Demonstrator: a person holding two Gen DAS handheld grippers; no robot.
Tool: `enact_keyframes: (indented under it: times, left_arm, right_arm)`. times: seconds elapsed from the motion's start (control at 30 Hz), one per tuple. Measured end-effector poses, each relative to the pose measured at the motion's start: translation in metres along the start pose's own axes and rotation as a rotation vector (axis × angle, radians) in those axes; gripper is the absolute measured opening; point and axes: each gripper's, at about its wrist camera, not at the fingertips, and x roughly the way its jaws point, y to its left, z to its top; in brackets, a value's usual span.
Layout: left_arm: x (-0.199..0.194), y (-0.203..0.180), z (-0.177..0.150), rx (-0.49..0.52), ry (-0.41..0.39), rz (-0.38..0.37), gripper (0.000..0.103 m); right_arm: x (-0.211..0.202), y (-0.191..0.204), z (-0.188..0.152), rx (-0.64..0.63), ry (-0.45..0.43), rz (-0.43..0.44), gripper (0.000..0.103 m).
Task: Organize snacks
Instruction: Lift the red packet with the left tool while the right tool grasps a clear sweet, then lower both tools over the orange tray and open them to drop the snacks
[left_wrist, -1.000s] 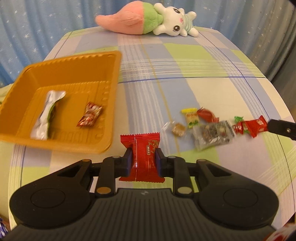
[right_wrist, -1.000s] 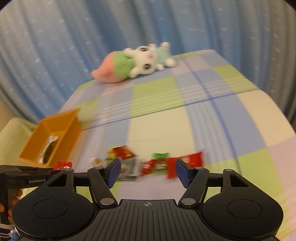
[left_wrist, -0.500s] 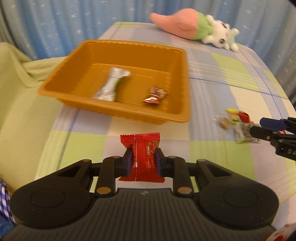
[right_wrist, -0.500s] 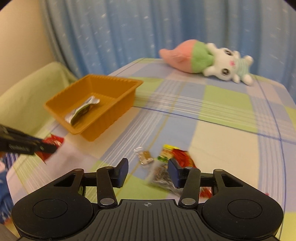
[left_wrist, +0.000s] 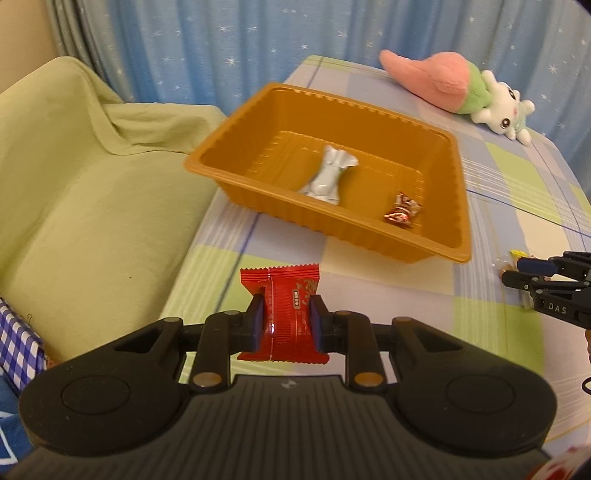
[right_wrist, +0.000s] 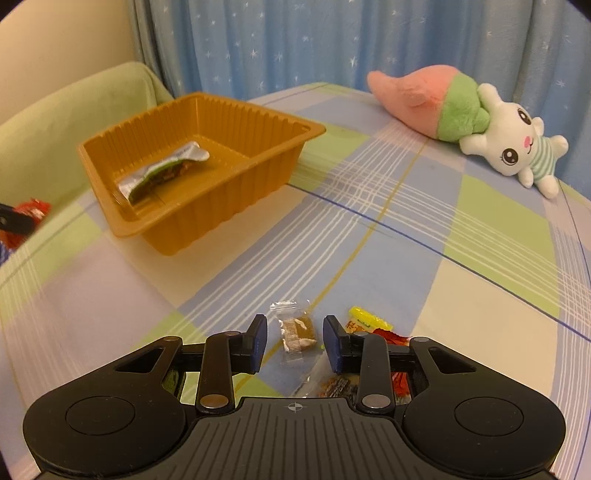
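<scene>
**Red Packet Gripped, Clear Candy Framed**

The left gripper (left_wrist: 286, 321) pinched a red snack packet (left_wrist: 286, 314), short of the orange tray (left_wrist: 369, 229). The right gripper (right_wrist: 294, 341) stood parted around a clear-wrapped candy (right_wrist: 297, 330) on the tablecloth (right_wrist: 369, 240); its body half hid more wrappers (right_wrist: 371, 326).

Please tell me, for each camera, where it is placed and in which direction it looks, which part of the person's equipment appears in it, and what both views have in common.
Left wrist: sits on the left gripper, shut on a red snack packet; faces the orange tray, near the table's edge; the right gripper enters at right.
Right wrist: sits on the right gripper, jaws open around a clear-wrapped candy; faces across the checked tablecloth toward the curtain.
Shared: the tray, its silver packet, the plush rabbit.
</scene>
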Motion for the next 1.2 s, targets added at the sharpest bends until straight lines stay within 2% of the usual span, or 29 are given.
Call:
enact_keyframes:
  times: [0.2,0.27,0.5,0.73,0.97,1.2]
  left_arm:
    - [0.002,0.010,0.003,-0.006,0.001,0.003,0.023]
    - [0.002,0.012,0.005,-0.004,0.000,0.001,0.023]
    - [0.001,0.019,0.013,0.007,-0.017,-0.016,0.023]
    - [-0.007,0.025,0.025,0.025,-0.056,-0.048,0.023]
    - [-0.011,0.035,0.047,0.057,-0.104,-0.081,0.023]
    - [-0.004,0.041,0.080,0.120,-0.157,-0.118,0.023]
  right_arm:
    - [0.011,0.004,0.000,-0.012,0.016,-0.008,0.032]
    - [0.012,0.006,0.001,-0.009,0.019,-0.008,0.021]
    - [0.006,0.015,0.003,0.042,0.003,-0.031,0.021]
    - [-0.024,0.021,0.014,0.180,-0.067,-0.040,0.021]
    - [-0.049,0.038,0.037,0.257,-0.132,-0.010,0.021]
    - [-0.047,0.061,0.065,0.284,-0.171,0.017,0.021]
